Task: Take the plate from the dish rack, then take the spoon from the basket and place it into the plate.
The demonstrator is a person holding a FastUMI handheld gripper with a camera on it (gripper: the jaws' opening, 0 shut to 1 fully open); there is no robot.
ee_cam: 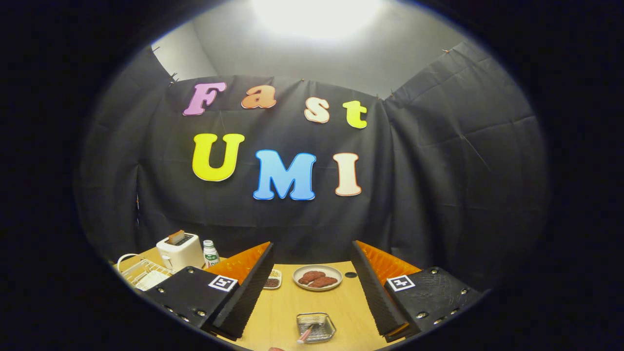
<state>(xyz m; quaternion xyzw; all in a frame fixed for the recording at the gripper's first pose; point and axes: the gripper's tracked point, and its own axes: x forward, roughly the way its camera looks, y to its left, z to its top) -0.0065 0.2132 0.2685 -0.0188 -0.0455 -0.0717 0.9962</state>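
My gripper [312, 287] is open, held above the wooden table [287, 317], with nothing between its two black and orange fingers [246, 287]. Below and between the fingers stands a small wire mesh basket [317, 326] with a pink-handled spoon [306, 334] lying in it, its handle poking over the near rim. The white wire dish rack [141, 273] stands left of the left finger, with a pale plate [152, 279] resting in it, partly hidden by the finger's block.
Beyond the fingers sits a grey plate with brown meat pieces [318, 278], and a small dish of dark bits [273, 282] beside the left finger. A white toaster with toast [179, 249] and a green-labelled bottle [210, 254] stand behind the rack.
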